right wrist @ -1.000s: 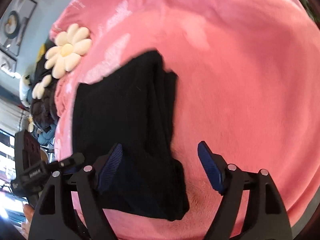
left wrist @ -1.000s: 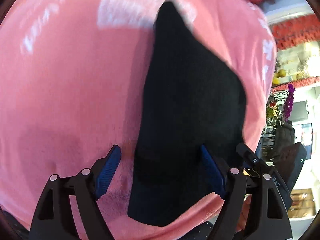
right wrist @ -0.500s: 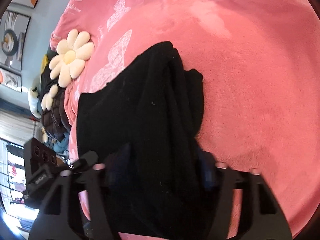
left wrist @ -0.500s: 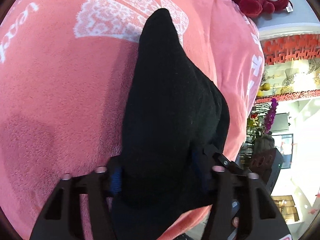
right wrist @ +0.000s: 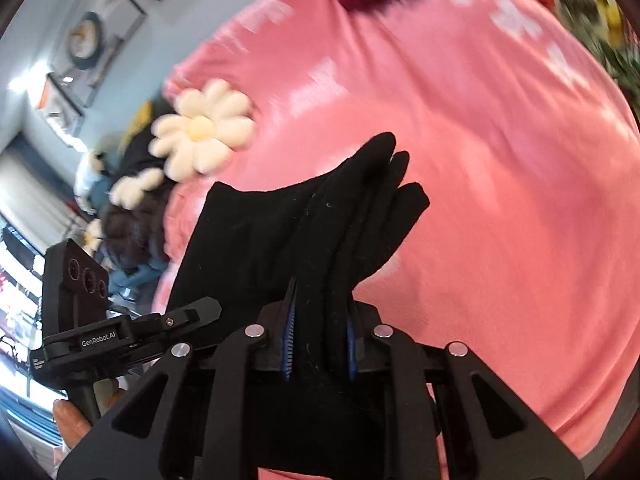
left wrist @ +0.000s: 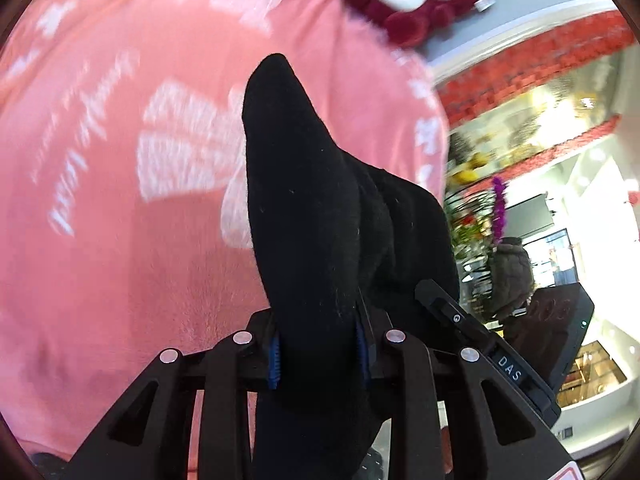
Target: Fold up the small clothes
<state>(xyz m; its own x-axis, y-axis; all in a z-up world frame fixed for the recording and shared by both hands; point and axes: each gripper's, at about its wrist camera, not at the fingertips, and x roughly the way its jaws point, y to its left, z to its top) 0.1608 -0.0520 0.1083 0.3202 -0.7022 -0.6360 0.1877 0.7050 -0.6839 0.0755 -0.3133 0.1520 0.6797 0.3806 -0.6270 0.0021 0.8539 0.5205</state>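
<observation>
Both the left tool [left wrist: 318,354] and the right tool [right wrist: 319,350] are clamping the near edge of the black garment [left wrist: 316,216], lifting it off the pink blanket [left wrist: 100,240], probably for folding it toward the far side.

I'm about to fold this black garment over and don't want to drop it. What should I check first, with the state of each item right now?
1. Left tongs shut on the black knitted garment: ok, cloth is bunched between the blue pads.
2. Right tongs shut on the same garment: ok, several layers are pinched.
3. Garment lifted off the pink plush blanket: ok at the near edge; far end cannot tell.
4. Layers aligned: not ok, the far edges stagger in steps.
5. Landing area on the blanket free of the white daisy-shaped cushion: ok, it lies off to the side.
6. Picture sharp enough to judge: not ok, the background is blurred.
</observation>
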